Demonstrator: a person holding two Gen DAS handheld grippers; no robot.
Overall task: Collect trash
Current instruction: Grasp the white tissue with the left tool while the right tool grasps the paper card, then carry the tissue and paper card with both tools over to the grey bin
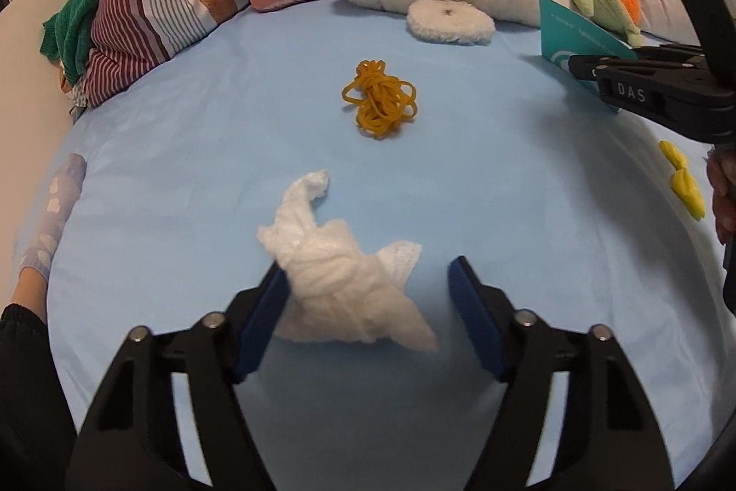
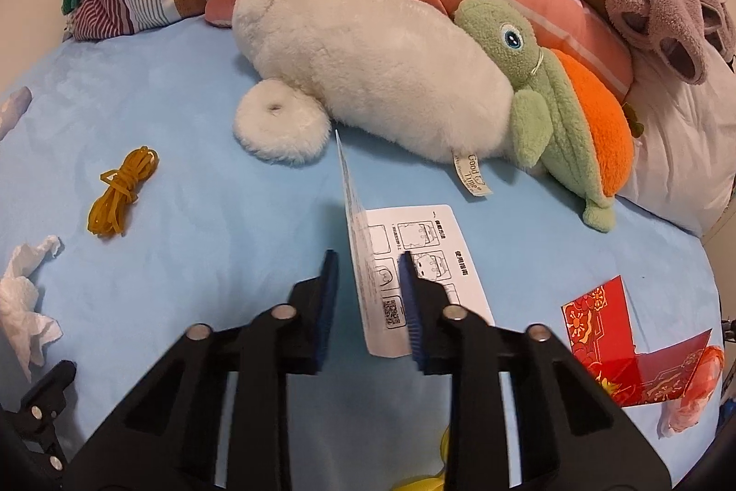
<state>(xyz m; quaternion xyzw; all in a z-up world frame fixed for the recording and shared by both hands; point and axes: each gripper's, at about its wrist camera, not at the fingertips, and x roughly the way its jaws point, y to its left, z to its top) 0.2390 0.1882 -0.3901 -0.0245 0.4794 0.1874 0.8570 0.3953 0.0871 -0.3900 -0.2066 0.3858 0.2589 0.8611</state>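
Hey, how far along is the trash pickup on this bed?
Nothing looks collected yet. The left gripper straddles the crumpled tissue and the right gripper straddles the folded leaflet, neither clamped. Rubber bands, red envelope and yellow scraps lie on the sheet.

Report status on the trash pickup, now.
Left gripper open around tissue. Right gripper open, straddling folded card's raised flap. Rubber bands lie beyond; nothing blocking.

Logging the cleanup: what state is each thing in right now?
Left gripper: open, straddling the tissue.
Tissue: crumpled, not yet gripped.
Right gripper: open around the leaflet.
Leaflet: folded, one flap upright.
Rubber bands: tangled, untouched.
Red envelope: lying open.
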